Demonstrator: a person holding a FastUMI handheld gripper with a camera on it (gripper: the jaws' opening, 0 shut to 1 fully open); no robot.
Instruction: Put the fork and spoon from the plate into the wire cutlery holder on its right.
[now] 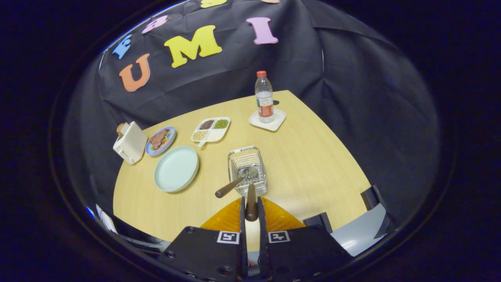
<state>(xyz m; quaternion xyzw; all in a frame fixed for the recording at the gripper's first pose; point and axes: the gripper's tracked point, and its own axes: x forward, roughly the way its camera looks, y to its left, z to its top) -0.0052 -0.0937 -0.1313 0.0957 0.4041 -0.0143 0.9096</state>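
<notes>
The gripper [251, 207] is clamped on the brown handle of a utensil [251, 201], its head reaching into the wire cutlery holder [247, 170]. Another utensil [231, 187] already leans there, and the plate [176, 168] on the table [313, 156] lies bare. This looks like the last drop: next, open the fingers and let go.
</notes>
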